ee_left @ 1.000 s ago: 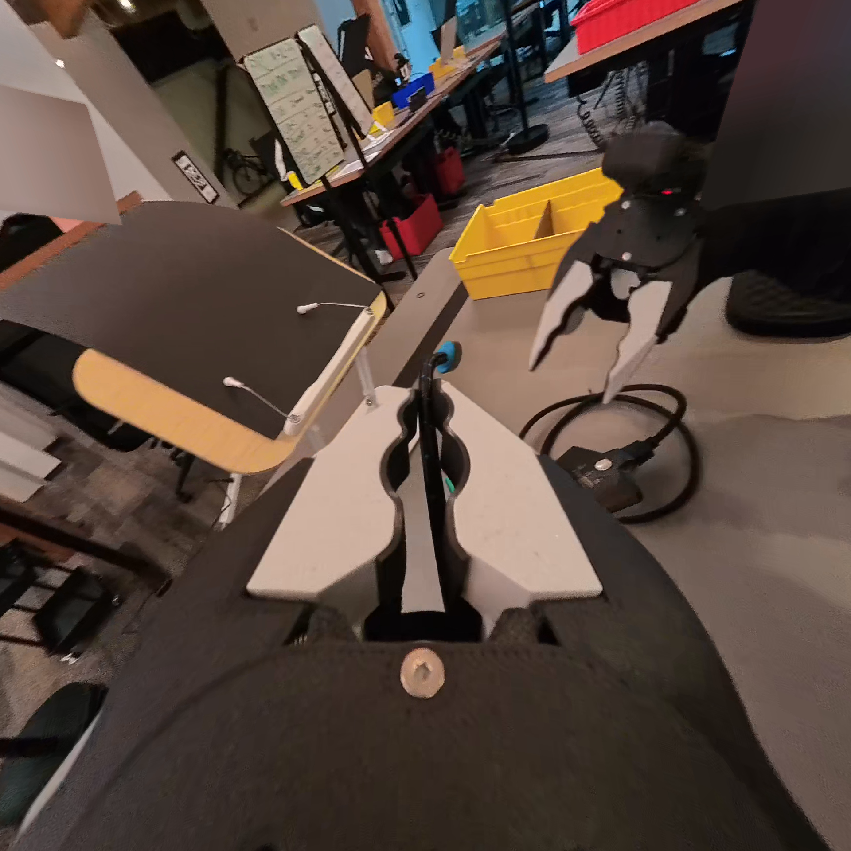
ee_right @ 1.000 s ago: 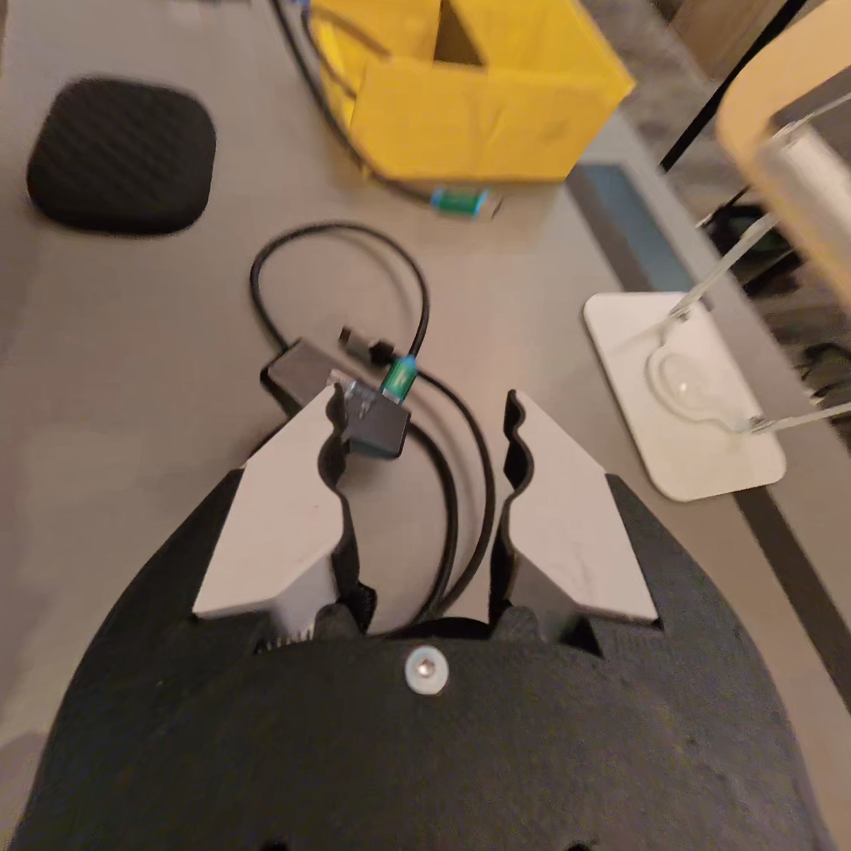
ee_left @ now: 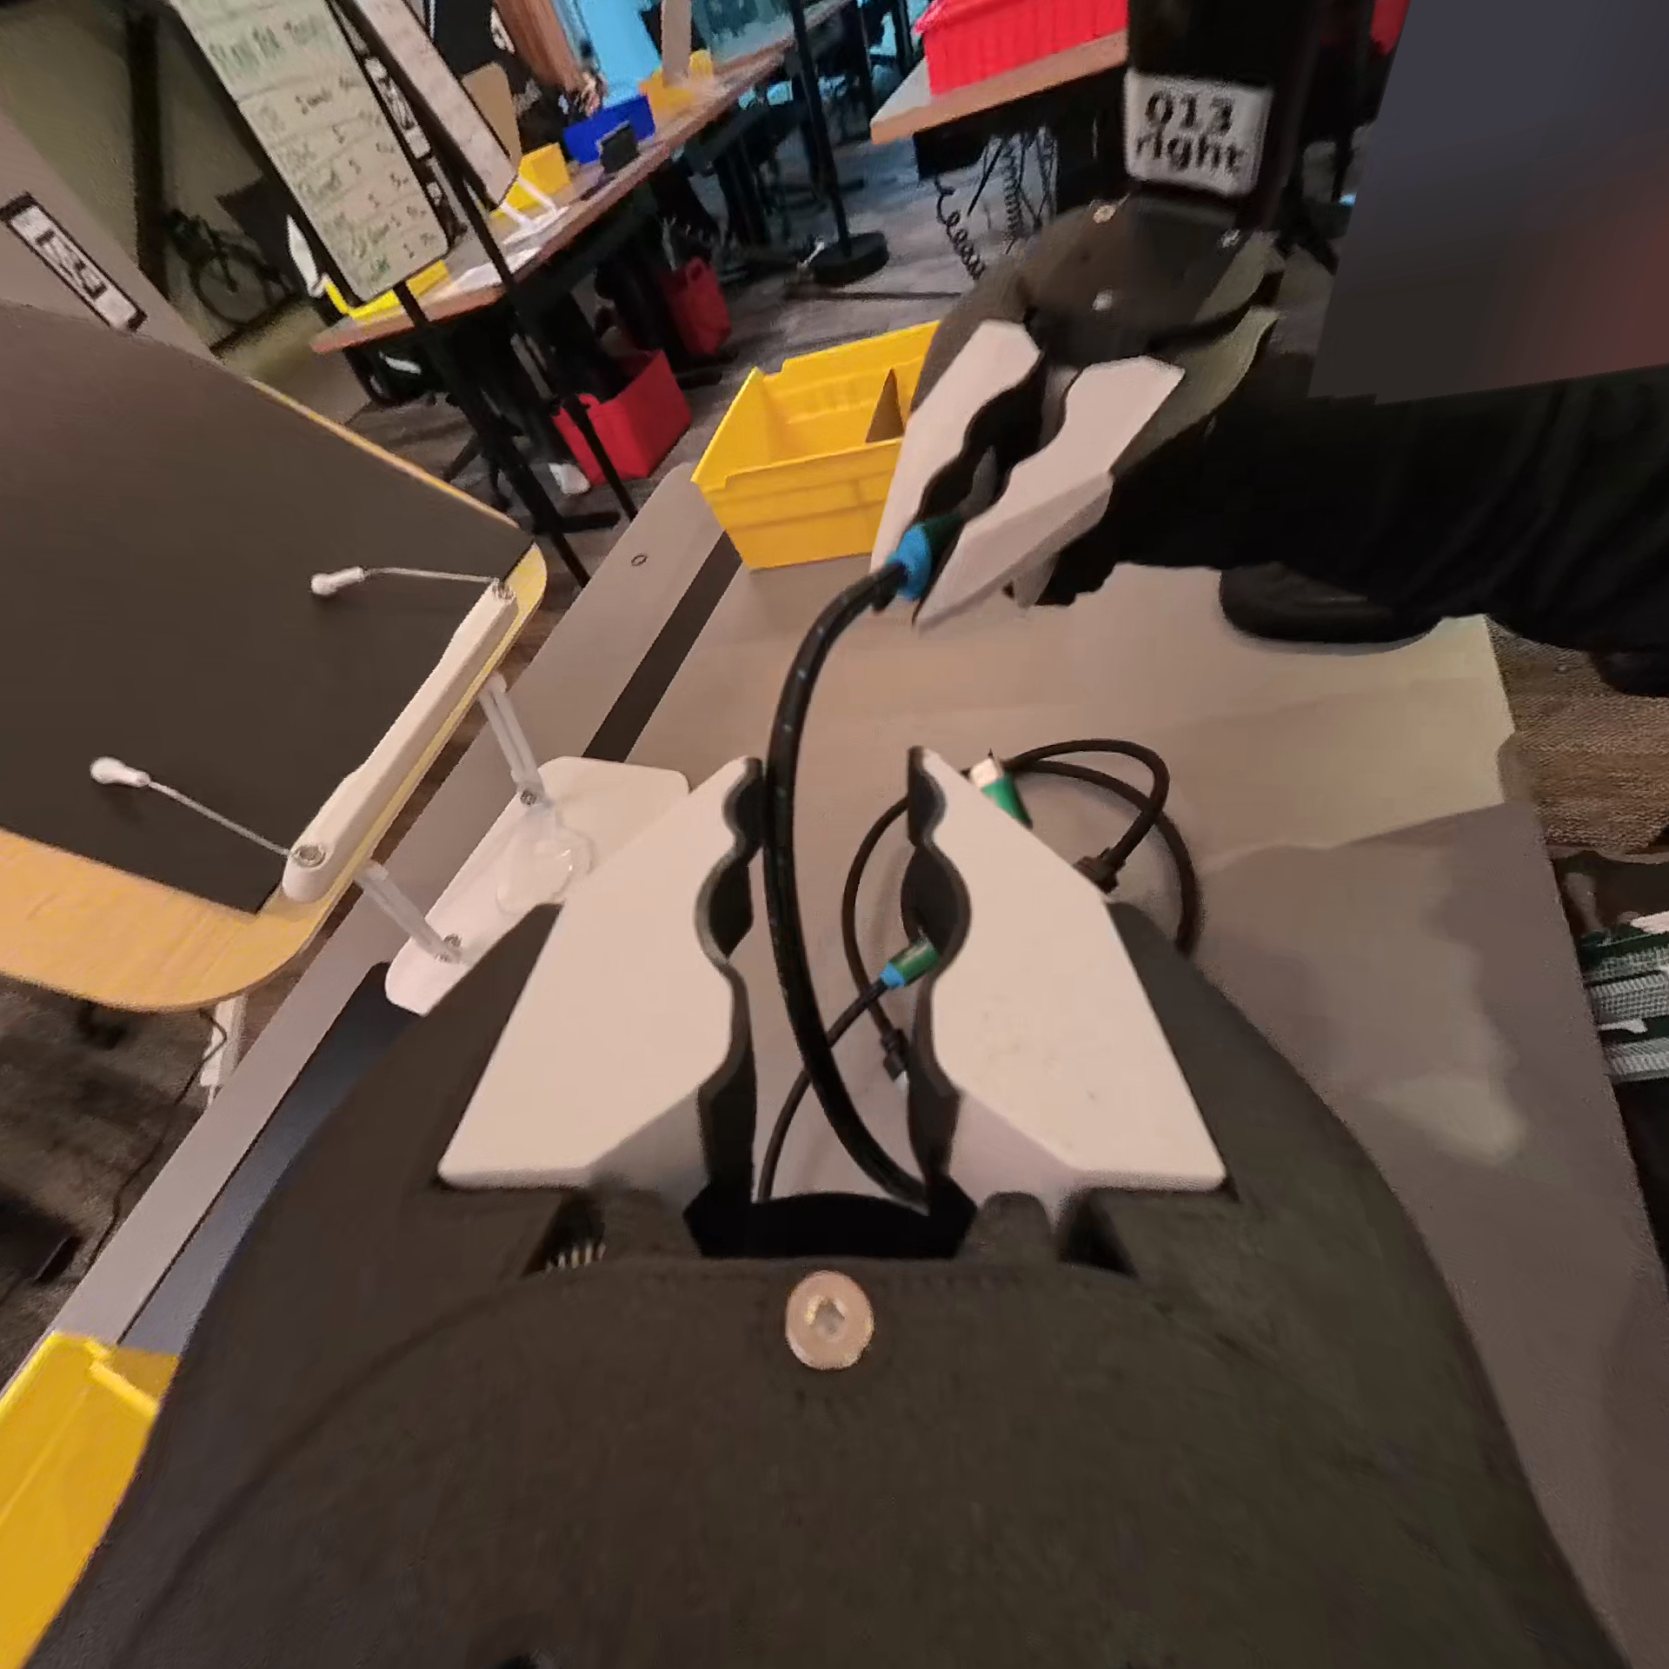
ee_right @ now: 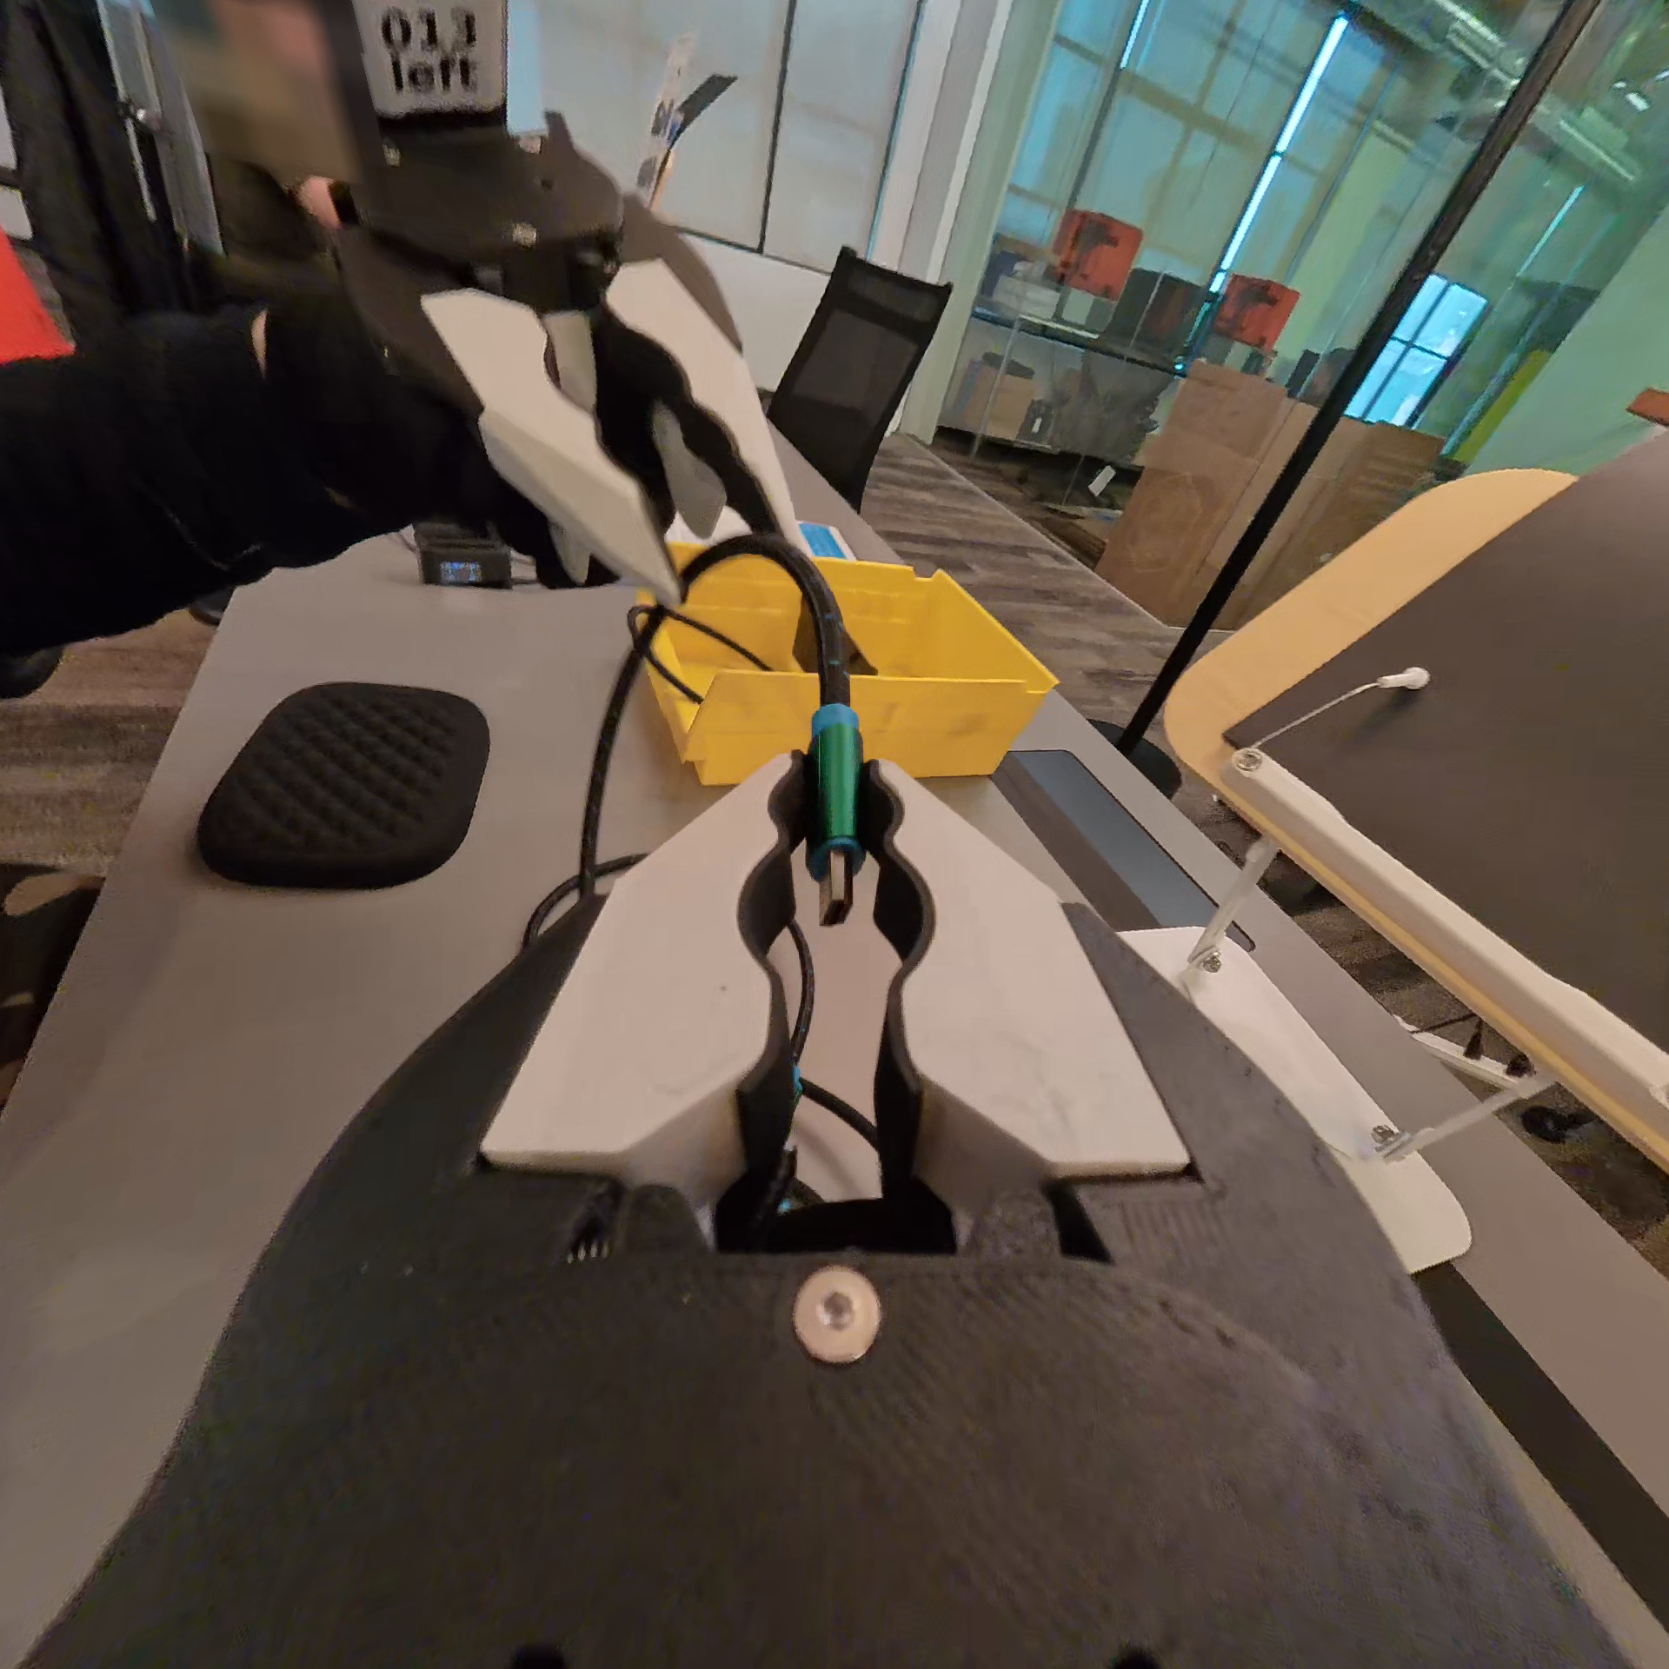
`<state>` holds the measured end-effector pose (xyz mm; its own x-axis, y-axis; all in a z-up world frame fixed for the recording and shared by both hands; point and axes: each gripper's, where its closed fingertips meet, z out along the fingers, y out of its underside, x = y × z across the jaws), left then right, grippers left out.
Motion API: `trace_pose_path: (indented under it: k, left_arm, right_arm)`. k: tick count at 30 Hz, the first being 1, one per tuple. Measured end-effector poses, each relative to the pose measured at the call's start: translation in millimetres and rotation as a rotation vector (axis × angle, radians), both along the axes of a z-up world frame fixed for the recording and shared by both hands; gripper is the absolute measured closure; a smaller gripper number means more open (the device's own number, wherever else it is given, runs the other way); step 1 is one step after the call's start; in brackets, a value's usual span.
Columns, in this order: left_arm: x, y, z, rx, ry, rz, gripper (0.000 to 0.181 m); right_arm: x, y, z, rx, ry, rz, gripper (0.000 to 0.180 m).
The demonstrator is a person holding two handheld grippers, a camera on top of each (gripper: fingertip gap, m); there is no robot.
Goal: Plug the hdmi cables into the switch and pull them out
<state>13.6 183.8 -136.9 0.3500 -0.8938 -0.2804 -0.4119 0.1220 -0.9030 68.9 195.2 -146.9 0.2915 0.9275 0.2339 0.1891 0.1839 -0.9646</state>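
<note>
Right gripper [ee_right: 835, 786] raised above grey table [ee_right: 361, 993], fingers clamped on green HDMI plug [ee_right: 833, 799], metal tip pointing back toward camera, unplugged. Black cable [ee_left: 786, 777] arcs from plug down through gap of left gripper [ee_left: 826, 777]. Left gripper jaws apart, gripping nothing, cable passing loose between fingers. Second green plug [ee_left: 1001, 784] and more coiled cable lie on table beyond left gripper. Switch hidden, cannot tell where. Yellow bin [ee_right: 903, 686] on table behind plug; black pad [ee_right: 343, 781] left of bin

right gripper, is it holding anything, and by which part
Yes: the right gripper pinches an hdmi cable by its green plug housing, metal tip toward the camera.
</note>
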Motion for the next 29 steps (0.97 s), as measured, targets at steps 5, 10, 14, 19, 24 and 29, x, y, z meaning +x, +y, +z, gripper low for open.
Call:
trace_pose_path:
  k: [5, 10, 14, 19, 24, 29]
  left_arm:
    - [-10.5, 21.4, -30.5, -0.085, 0.024, 0.058, 0.127]
    - [-2.6, 31.7, -72.2, -0.259, 0.004, 0.062, 0.117]
    - [12.9, 32.2, -110.7, -0.366, 0.045, 0.071, 0.123]
    - [28.0, 22.7, -120.7, -0.376, 0.043, 0.022, 0.169]
    - [14.2, 25.7, -104.4, -0.320, 0.079, 0.030, 0.181]
    - [-14.6, 19.0, -109.6, -0.256, 0.300, 0.026, 0.179]
  right_arm:
    - [18.8, 13.3, 16.4, -0.011, 0.090, -0.076, 0.171]
    - [32.2, 20.3, 28.8, -0.001, 0.153, -0.127, 0.171]
    - [34.7, 22.4, 35.4, 0.008, 0.192, -0.150, 0.171]
    - [40.3, 24.3, 39.5, 0.003, 0.212, -0.161, 0.171]
    - [50.5, 27.2, 38.5, -0.022, 0.193, -0.161, 0.170]
    - [40.7, 24.2, 26.2, -0.134, 0.146, -0.106, 0.171]
